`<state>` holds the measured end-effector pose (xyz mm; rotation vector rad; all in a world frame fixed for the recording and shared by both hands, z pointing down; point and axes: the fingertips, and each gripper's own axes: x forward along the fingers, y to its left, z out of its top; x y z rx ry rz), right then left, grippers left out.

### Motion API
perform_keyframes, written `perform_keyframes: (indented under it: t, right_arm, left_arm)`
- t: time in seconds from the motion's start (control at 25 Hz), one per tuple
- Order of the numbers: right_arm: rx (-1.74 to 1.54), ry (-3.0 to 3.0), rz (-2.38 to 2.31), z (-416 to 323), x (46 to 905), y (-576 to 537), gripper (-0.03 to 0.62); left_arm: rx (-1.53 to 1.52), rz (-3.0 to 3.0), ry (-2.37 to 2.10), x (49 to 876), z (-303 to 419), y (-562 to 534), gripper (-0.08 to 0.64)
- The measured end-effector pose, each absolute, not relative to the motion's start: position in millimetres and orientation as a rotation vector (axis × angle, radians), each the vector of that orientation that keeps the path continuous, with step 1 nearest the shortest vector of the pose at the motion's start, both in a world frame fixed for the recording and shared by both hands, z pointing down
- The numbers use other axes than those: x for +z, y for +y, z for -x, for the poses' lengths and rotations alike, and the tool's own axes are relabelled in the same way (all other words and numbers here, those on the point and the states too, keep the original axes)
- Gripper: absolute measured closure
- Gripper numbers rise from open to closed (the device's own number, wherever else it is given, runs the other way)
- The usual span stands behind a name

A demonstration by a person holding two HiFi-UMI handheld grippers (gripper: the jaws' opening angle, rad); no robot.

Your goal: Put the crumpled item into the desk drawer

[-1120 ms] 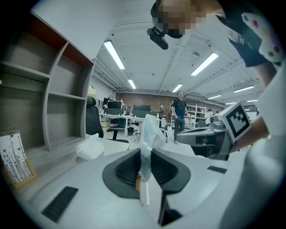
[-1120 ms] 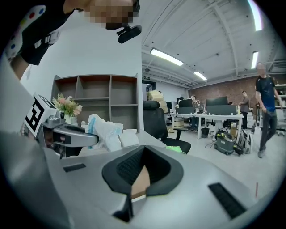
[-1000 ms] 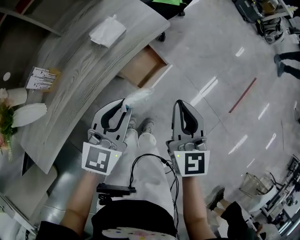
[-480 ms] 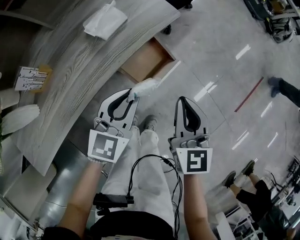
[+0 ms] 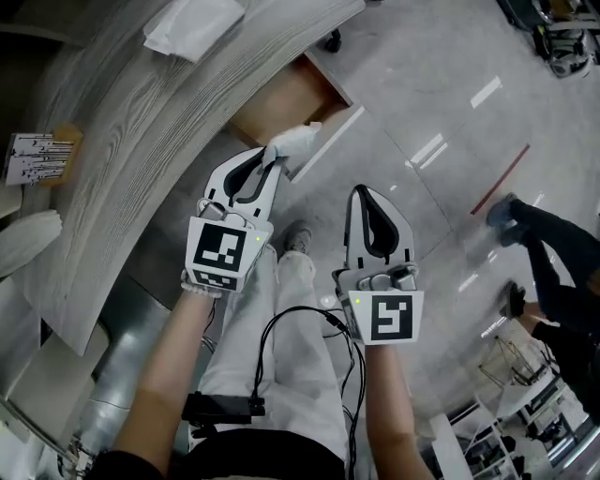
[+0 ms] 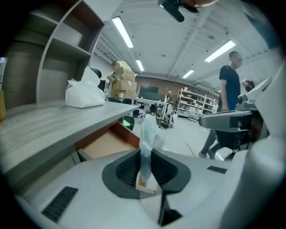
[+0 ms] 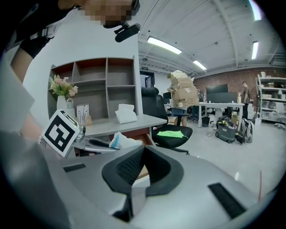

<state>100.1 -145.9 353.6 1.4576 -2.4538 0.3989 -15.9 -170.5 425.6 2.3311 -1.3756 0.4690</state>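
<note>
A pale, glossy floor [image 5: 441,103] fills most of the head view. A curved tabletop [image 5: 141,141] of grey wood grain runs along the left side. A drawer [image 5: 277,105] with a brown wooden bottom is pulled open beneath the tabletop's edge.

The left tool [image 5: 270,159] is held out towards the drawer. Its jaws are closed on the crumpled item [image 5: 295,145], a pale, thin wad that sticks up from between the pads. The wad is held in the air and is seen against the front edge of the open drawer, with the floor beyond it.

The right tool [image 5: 361,192] is held well apart to the right, over the floor. Its jaws are pressed together and nothing is gripped between them.

A white bundle of paper [image 5: 192,23] lies on the tabletop, further back.
</note>
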Motion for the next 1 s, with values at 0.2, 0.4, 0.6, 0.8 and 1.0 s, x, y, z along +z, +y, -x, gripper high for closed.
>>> perform_keyframes:
  t: [0.2,0.4,0.6,0.8,1.0]
  right_arm:
    - [0.415,-2.437,-1.458,-104,366,-143,0.588]
    - [0.419,-2.445,-1.457,-103,372,-144,0.588]
    - [0.445,-2.441,-1.464,-105,376,-143,0.588]
    - [0.472,-2.441,-1.465,-107,380,-141,0.588]
    - [0.444,-2.443,-1.457,-110,383,-139,0.588]
  left_arm:
    - [0.541,-2.28,-1.377,455,16,-178,0.494]
    - [0.597,-2.233,-1.358,477,16,-182,0.494]
    - [0.634,-2.187,-1.312,498,10,-181,0.494]
    - [0.663,-2.222,-1.284,501,1,-185,0.482]
    - [0.662,-2.247,-1.256,501,-3,-182,0.406]
